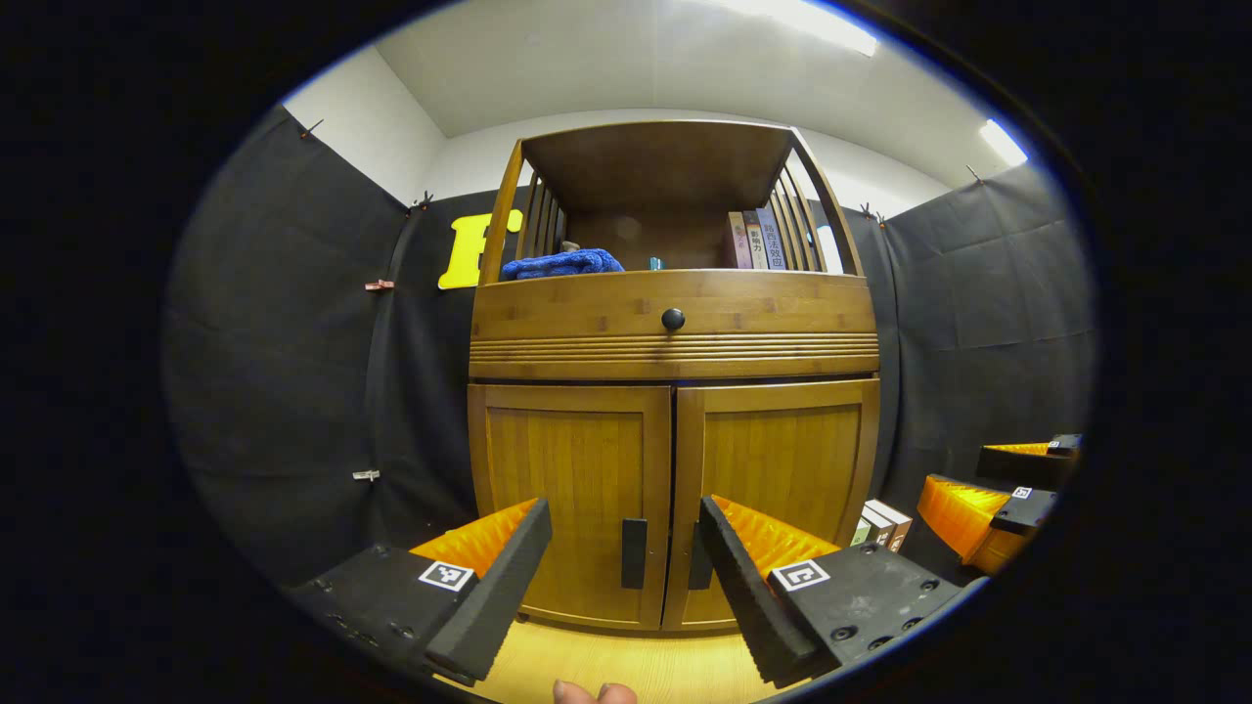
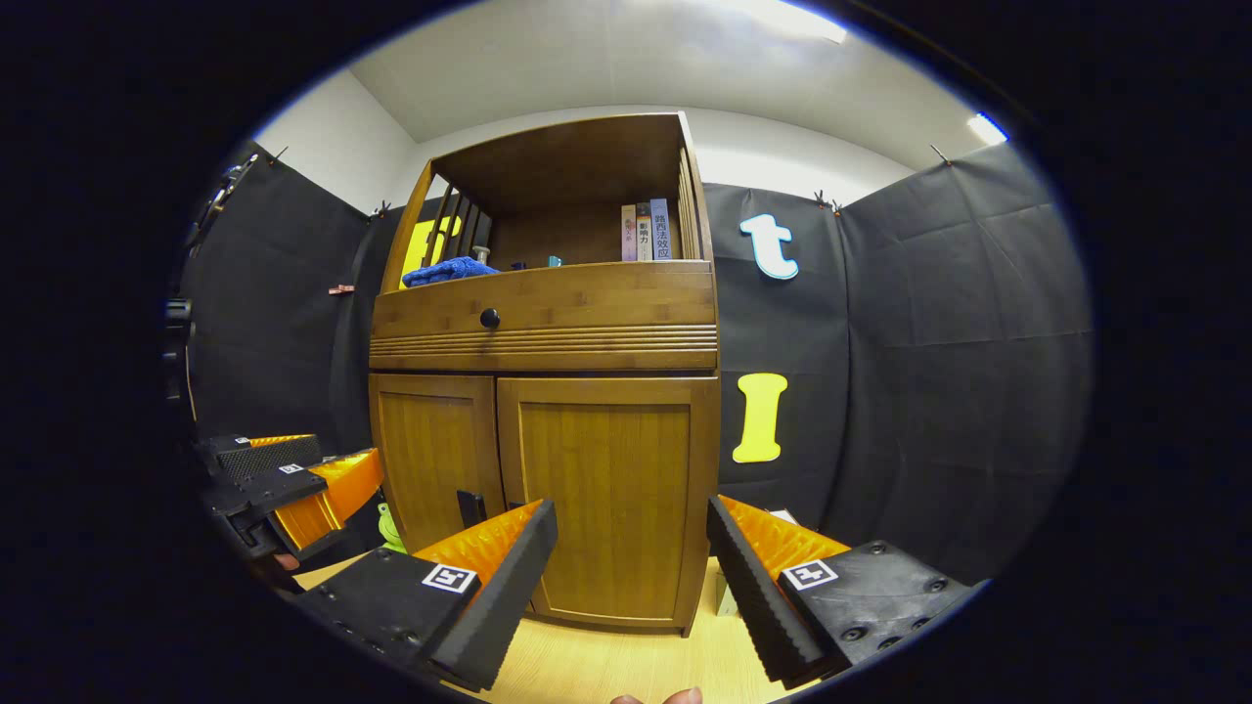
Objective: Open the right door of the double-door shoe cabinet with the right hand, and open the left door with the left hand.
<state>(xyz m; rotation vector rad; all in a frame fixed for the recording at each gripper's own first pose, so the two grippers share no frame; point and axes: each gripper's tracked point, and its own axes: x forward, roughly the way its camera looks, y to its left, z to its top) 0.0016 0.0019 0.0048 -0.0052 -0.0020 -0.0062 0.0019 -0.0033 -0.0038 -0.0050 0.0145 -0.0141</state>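
Observation:
A wooden shoe cabinet stands ahead with both doors closed. In the left gripper view its left door and right door meet at the centre, each with a dark vertical handle: left handle, right handle. My left gripper is open, a short way in front of the handles, holding nothing. The right gripper appears at the far right there. In the right gripper view my right gripper is open before the right door; the left door and one handle sit further left.
A drawer with a round black knob sits above the doors. The open shelf holds a blue cloth and several books. Small boxes lie on the floor right of the cabinet. Black cloth walls close in on both sides.

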